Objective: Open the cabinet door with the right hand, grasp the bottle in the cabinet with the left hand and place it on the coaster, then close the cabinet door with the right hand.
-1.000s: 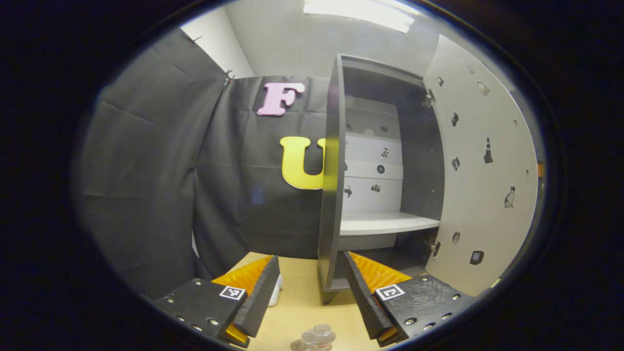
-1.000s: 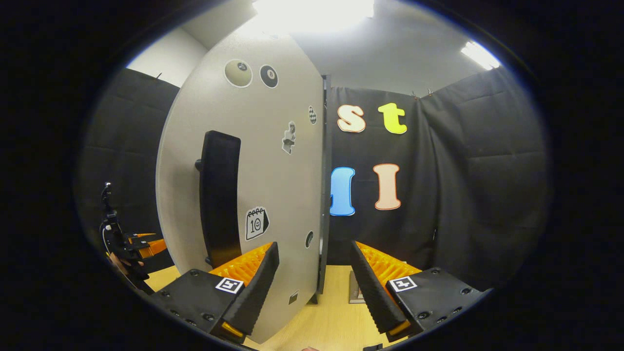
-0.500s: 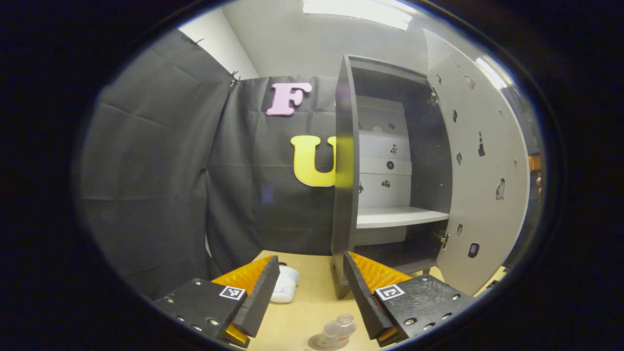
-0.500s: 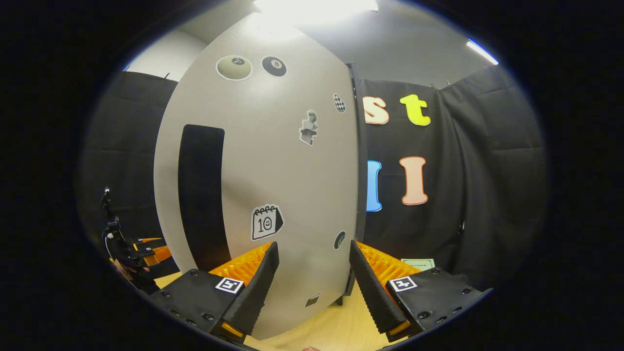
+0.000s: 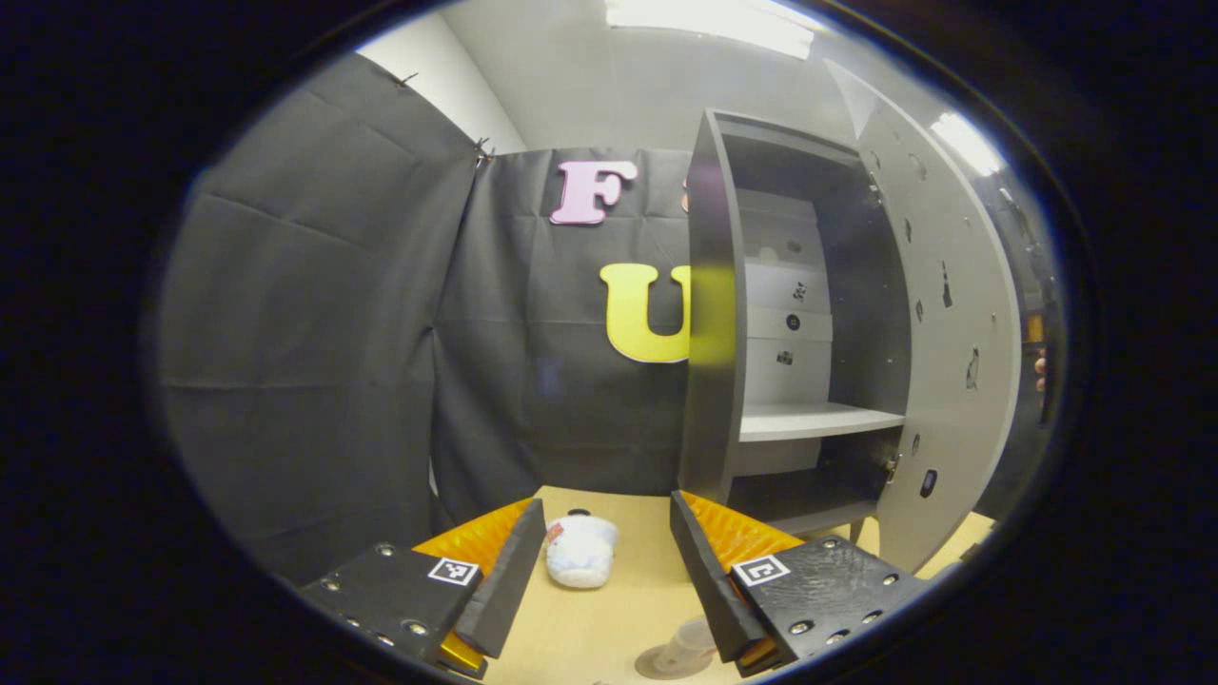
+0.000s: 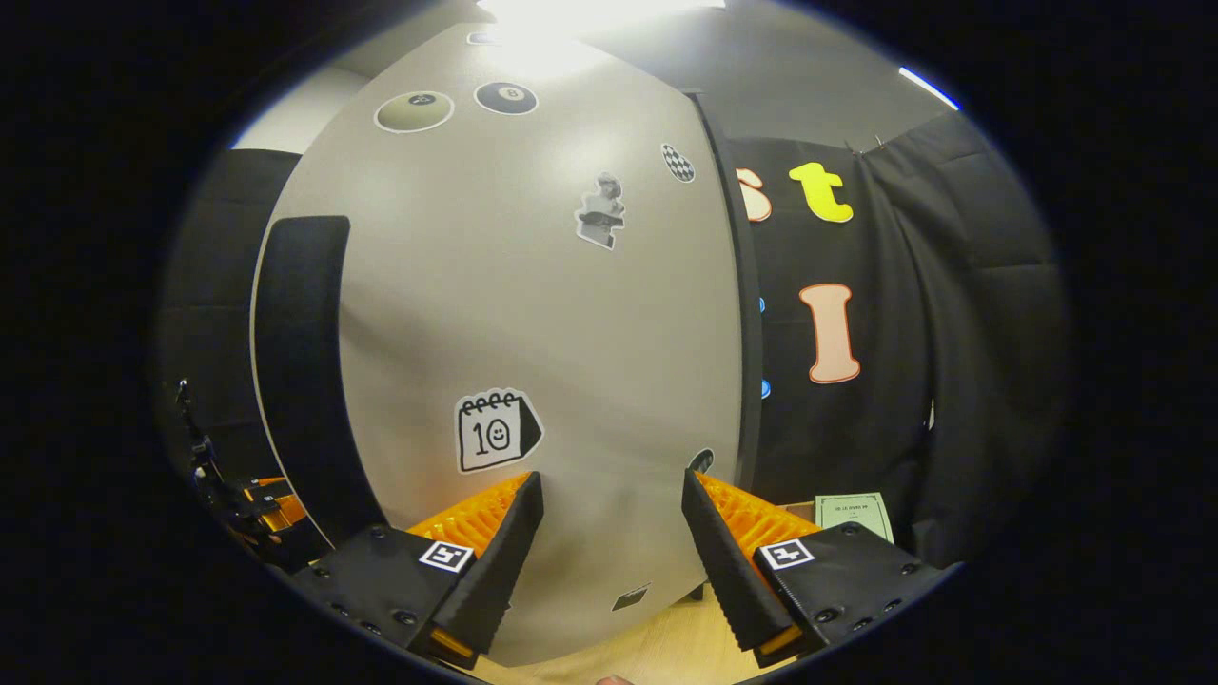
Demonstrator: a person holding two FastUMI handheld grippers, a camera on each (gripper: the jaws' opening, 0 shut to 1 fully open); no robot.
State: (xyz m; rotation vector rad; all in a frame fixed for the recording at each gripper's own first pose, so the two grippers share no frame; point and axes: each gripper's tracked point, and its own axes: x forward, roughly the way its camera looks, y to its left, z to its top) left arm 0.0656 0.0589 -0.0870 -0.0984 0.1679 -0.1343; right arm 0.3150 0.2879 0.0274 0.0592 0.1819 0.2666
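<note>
One "10" calendar sticker (image 6: pixel 497 431) on cabinet door (image 6: pixel 533 314)

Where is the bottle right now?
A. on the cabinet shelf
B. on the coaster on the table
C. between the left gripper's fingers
B: in the left gripper view the bottle stands on the coaster on the table, and the left gripper is open above it.

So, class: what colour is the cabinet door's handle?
Black; the handle shows best in the right gripper view.
</note>
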